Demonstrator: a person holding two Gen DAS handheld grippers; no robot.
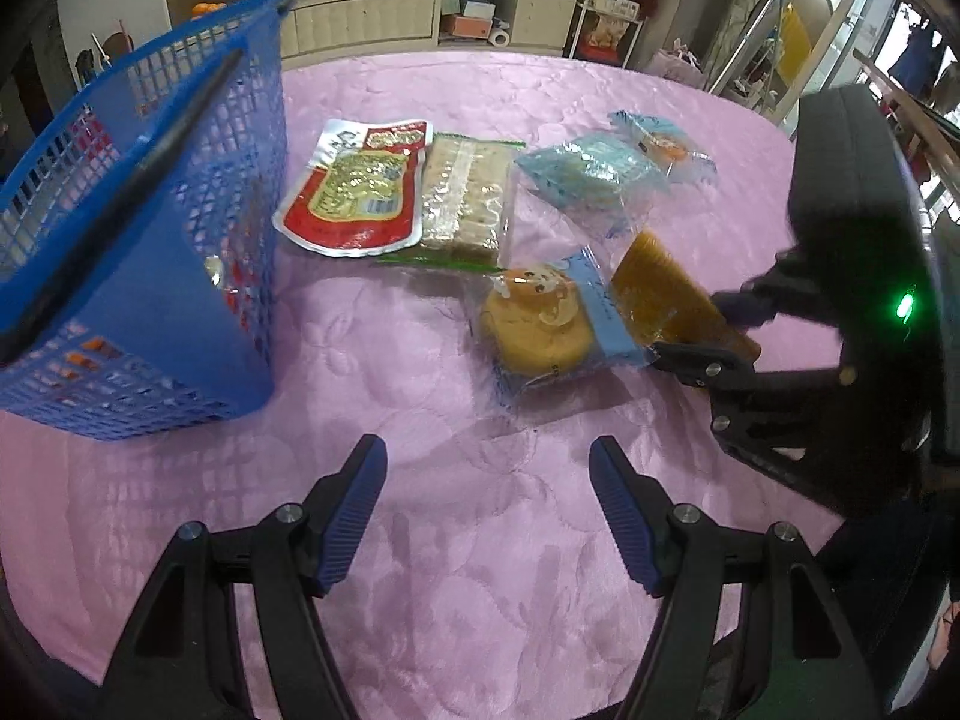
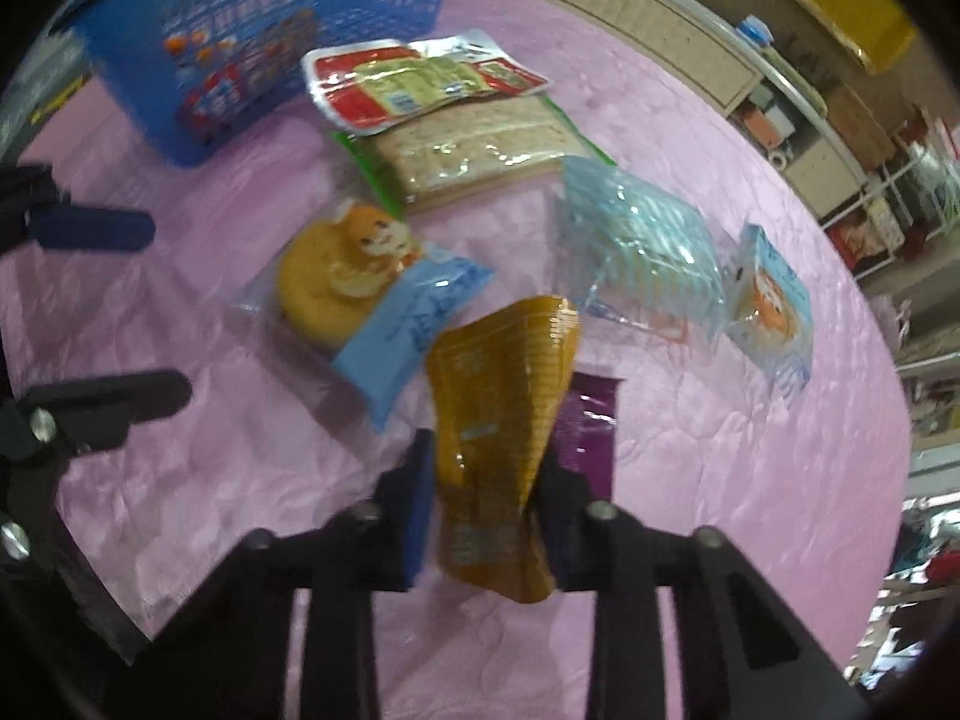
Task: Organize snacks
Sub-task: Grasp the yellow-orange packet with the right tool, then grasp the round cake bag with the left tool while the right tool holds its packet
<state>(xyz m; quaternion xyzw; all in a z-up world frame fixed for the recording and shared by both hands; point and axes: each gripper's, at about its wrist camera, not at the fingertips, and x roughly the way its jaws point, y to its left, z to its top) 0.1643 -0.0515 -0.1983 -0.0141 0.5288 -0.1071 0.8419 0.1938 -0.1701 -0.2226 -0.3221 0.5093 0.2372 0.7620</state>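
My right gripper (image 2: pixel 483 468) is shut on a mustard-yellow snack packet (image 2: pixel 498 420) and holds it above the pink tablecloth; both show at the right of the left wrist view, the gripper (image 1: pixel 696 330) and the packet (image 1: pixel 666 288). My left gripper (image 1: pixel 487 480) is open and empty over bare cloth. A blue mesh basket (image 1: pixel 150 240) stands at the left with a few snacks inside. On the cloth lie a round cake in a blue wrapper (image 1: pixel 540 324), a red-and-white pouch (image 1: pixel 354 192), a cracker pack (image 1: pixel 465 204) and two light-blue packets (image 1: pixel 591 180).
A purple packet (image 2: pixel 585 432) lies on the cloth under the held packet. The round table's pink cloth (image 1: pixel 480 570) extends all round. Cabinets and shelves (image 1: pixel 420 12) stand behind the table's far edge.
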